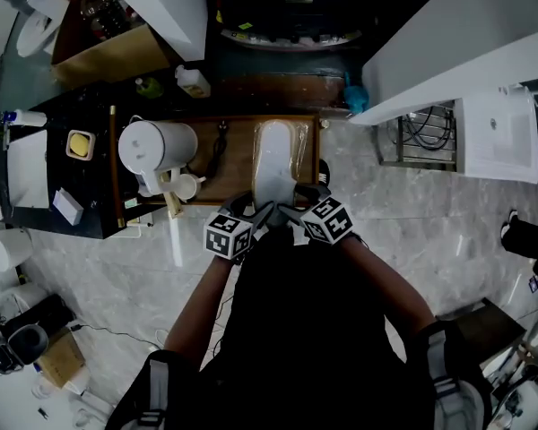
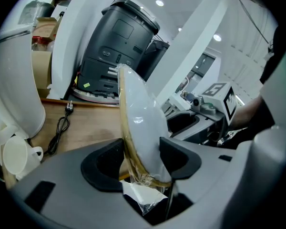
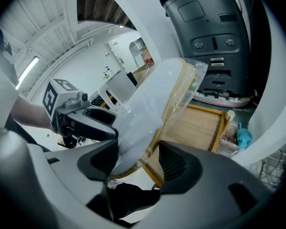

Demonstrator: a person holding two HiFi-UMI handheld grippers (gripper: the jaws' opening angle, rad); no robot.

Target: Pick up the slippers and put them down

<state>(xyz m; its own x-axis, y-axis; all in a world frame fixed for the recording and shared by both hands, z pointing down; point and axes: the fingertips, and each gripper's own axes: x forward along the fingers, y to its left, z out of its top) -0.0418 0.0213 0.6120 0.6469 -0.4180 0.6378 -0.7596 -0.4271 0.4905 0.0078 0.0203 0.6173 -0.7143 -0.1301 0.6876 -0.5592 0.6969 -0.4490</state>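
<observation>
Grey marble floor, with a low wooden table [image 1: 238, 170] at 12 o'clock from the person in the head view. On its 9 o'clock half are a white jug [image 1: 157, 146] and a cup [image 1: 186, 186] just beside it. A black cable [image 1: 218, 150] lies on the bare wood between the jug and the slippers. A dark grey machine [image 2: 117, 46] stands beyond the far edge.

Slippers [image 1: 276, 164]: a white pair in clear plastic wrap, lying lengthwise over the table's 3 o'clock half. Toe points to 12, heel end to 6, at the table's near edge. Can't tell if the toe touches the wood.

Left gripper [image 1: 262, 213] comes in from 7 o'clock. In its own view the jaws clamp the heel end, one pad on each face, and the pair stands on edge between them. Loose wrap hangs below the pads.

Right gripper [image 1: 289, 210] comes in from 5 o'clock and is also clenched on the heel end. In its view the pair tilts toward 1 o'clock, with the white upper against the 9 o'clock pad and the tan sole edge facing the other.

The two grippers sit just beside each other with their marker cubes nearly touching.
</observation>
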